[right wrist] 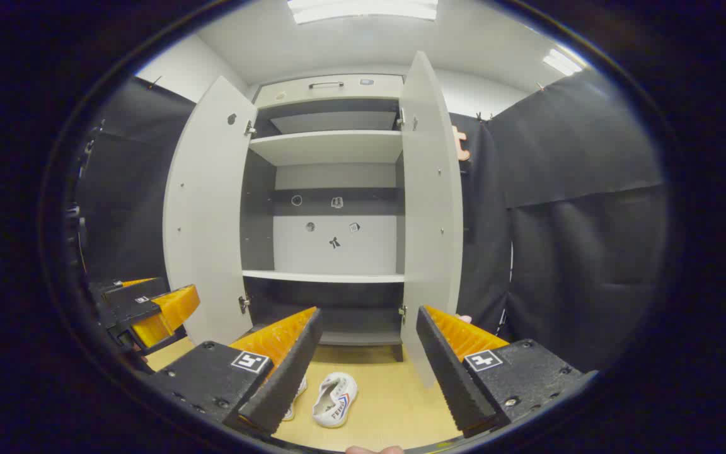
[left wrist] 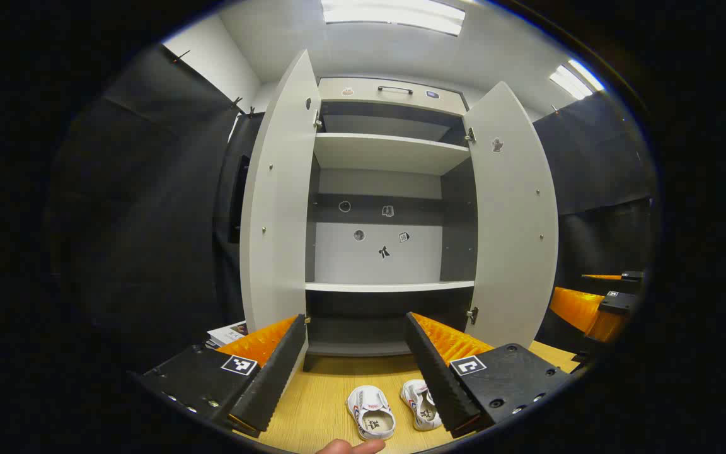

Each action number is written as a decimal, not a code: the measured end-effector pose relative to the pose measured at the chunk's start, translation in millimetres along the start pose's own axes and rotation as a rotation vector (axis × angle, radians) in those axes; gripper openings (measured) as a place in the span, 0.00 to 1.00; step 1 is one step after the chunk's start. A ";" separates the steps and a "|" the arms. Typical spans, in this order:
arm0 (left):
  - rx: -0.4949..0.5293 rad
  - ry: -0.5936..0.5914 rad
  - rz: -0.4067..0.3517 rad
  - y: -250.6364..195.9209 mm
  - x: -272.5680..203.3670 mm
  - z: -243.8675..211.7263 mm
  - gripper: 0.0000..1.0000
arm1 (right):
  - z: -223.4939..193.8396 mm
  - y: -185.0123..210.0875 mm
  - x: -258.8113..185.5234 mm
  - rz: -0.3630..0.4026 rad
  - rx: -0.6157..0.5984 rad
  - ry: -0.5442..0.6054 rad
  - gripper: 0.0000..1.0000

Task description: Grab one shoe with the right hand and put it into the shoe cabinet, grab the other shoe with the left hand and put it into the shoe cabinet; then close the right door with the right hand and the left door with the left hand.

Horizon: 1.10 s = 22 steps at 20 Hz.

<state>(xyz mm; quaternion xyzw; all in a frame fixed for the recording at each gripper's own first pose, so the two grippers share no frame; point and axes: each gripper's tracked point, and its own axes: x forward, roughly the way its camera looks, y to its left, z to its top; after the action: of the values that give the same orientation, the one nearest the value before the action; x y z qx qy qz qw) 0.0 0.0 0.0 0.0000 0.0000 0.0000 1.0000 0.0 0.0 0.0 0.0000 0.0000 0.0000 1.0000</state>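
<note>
Left gripper view shows the left claw (left wrist: 355, 378) spread apart and empty above two white shoes (left wrist: 371, 413) lying side by side on the wooden tabletop (left wrist: 319, 397) before the shoe cabinet (left wrist: 388, 208), whose two doors (left wrist: 278, 202) stand wide open. Right gripper view shows the right claw (right wrist: 369, 372) likewise apart and empty, one shoe (right wrist: 334, 398) between its fingers, the right door (right wrist: 431, 208) rising just beyond its right finger.

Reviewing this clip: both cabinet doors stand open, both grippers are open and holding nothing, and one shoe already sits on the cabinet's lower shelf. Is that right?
Not quite. No shoe is on a shelf: the left gripper view shows both shoes lying side by side on the wooden floor in front of the cabinet. The rest holds: both doors stand open, and the left gripper and right gripper are open and holding nothing.
</note>
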 end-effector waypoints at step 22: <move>0.026 -0.017 -0.021 -5.6 1.3 3.8 0.95 | 3.1 0.2 -1.6 -0.007 0.005 -0.003 0.98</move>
<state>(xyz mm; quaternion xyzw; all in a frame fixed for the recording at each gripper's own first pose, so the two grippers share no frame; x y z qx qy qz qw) 1.3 -5.6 3.8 0.0128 -0.0086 -0.0104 0.9998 -1.6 0.2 3.1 0.0024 -0.0017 -0.0034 1.0000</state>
